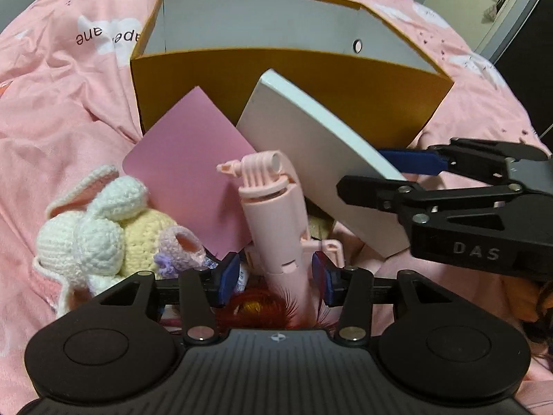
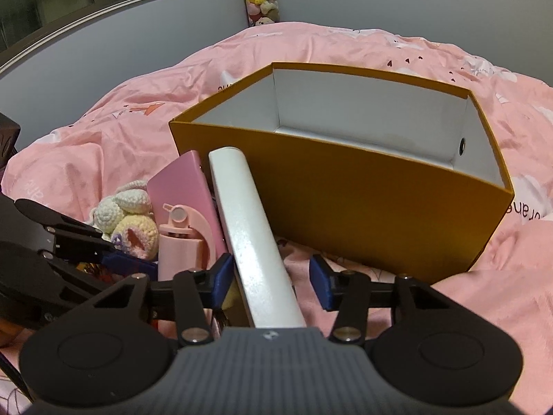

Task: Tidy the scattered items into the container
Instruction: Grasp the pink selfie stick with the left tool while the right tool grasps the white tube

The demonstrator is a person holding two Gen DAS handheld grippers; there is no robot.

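Observation:
An open orange box [image 1: 311, 79] with a white inside stands on the pink bedspread; it also shows in the right wrist view [image 2: 363, 204]. My left gripper [image 1: 276, 278] is open, its blue pads on either side of a pink selfie stick [image 1: 276, 214] without touching it. My right gripper [image 2: 273, 282] is open around the edge of a white flat box [image 2: 252, 238] that leans against the orange box. The right gripper [image 1: 390, 169] also shows astride the white box [image 1: 311, 148] in the left wrist view. A pink card [image 1: 186, 176] leans beside it.
A crocheted plush toy [image 1: 103, 221] in white, yellow and pink lies left of the selfie stick. Something with red hair [image 1: 262, 311] lies under my left gripper. The pink bedspread [image 2: 484, 311] is rumpled. A grey wall and a window frame stand behind the bed.

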